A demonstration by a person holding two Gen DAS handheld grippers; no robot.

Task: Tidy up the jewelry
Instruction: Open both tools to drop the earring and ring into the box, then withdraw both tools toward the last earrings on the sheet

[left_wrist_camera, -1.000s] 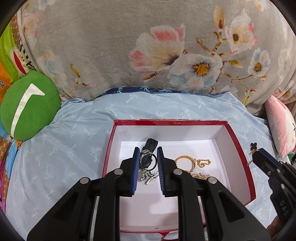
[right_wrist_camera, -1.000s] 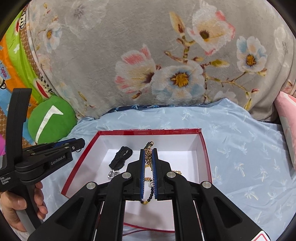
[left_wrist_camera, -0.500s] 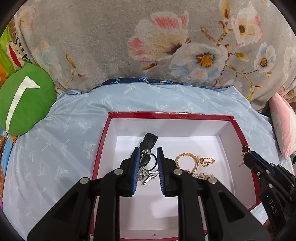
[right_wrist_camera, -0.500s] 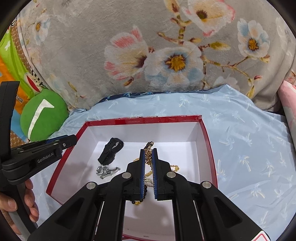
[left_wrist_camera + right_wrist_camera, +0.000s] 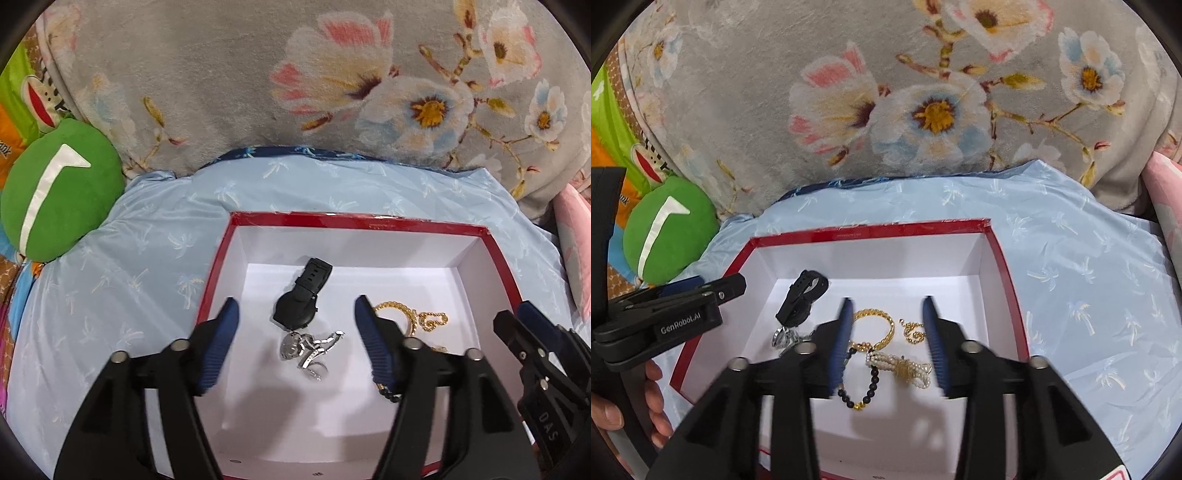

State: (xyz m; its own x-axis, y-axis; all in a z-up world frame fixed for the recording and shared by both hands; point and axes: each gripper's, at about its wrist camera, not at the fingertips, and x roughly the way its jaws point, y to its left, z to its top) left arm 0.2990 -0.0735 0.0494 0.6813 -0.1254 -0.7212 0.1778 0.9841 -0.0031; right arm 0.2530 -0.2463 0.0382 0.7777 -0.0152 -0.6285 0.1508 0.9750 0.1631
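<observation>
A red box with a white inside lies on the bed. My left gripper hovers over its left half, jaws opening. Between the pads and free of them, a black watch and a silver piece lie on the box floor. My right gripper hangs over the right half, jaws also opening. Under it rest a gold bracelet, a pearl bracelet, a black bead bracelet and a small gold chain. Neither gripper touches any of these.
The box sits on a pale blue sheet. A grey floral blanket rises behind it. A green cushion lies at the left and a pink pillow at the right. A person's hand holds the left gripper's handle.
Both grippers sank toward the box, then their jaws spread. The left let go of the watch and silver piece. The right let go of the bracelets, which now lie on the floor.
</observation>
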